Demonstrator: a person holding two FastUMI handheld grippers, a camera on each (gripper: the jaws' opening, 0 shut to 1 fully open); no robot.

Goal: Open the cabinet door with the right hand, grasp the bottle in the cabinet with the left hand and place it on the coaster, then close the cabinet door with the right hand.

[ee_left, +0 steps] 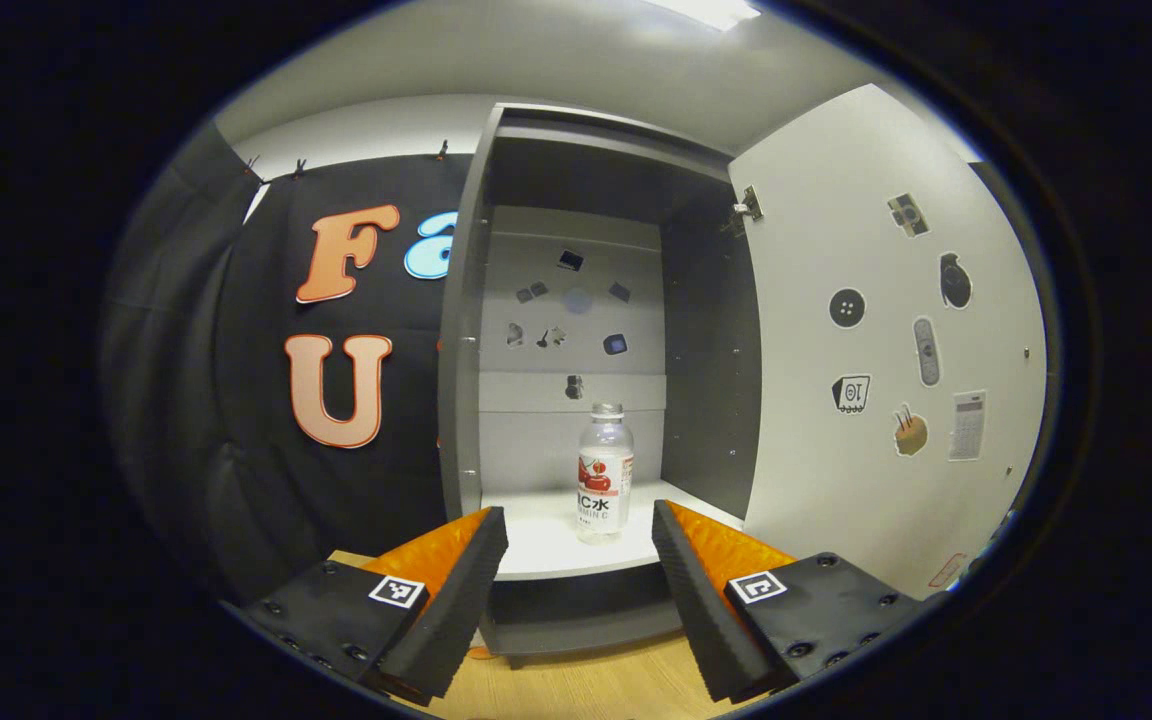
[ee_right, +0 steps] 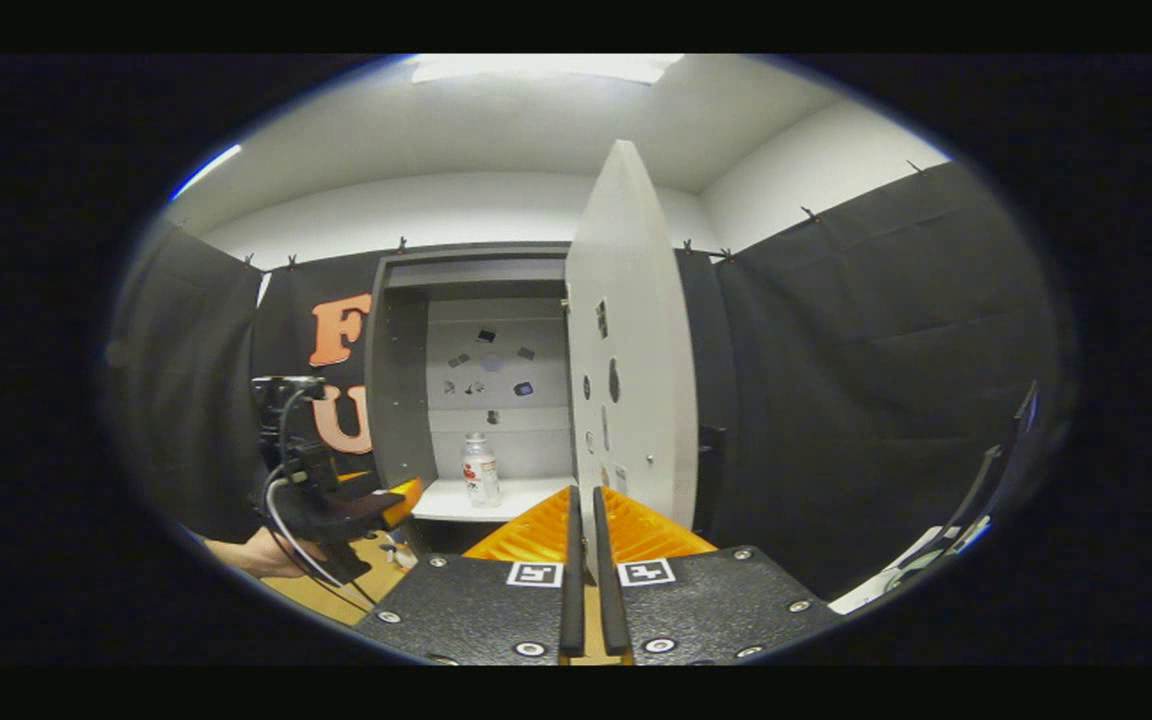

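Cabinet (ee_left: 576, 330) is the landmark; its door (ee_left: 876, 330) is swung wide open to the cabinet's right, stickers on the inner face. Bottle (ee_left: 605, 472) stands upright on the cabinet's white shelf (ee_left: 536, 545), approx. mid-shelf, near the front edge, w/ a clear body, red label, pale cap; nothing touches it. Left gripper (ee_left: 579, 545) sits in front of the cabinet opening, level w/ the shelf; jaws spread wide, bottle seen betw. the two fingers but farther back, apart from both.

Right gripper view: right gripper (ee_right: 583, 530) is at the free edge of the door (ee_right: 631, 350), door seen edge-on; jaws nearly pressed together, a thin slit betw. them; can't tell if they pinch the door edge. Bottle (ee_right: 480, 470) on the shelf inside the cabinet (ee_right: 406, 380); left gripper (ee_right: 391, 500) w/ a hand (ee_right: 256, 553) behind it, left of the cabinet front. Wooden tabletop (ee_left: 576, 690) below the cabinet.
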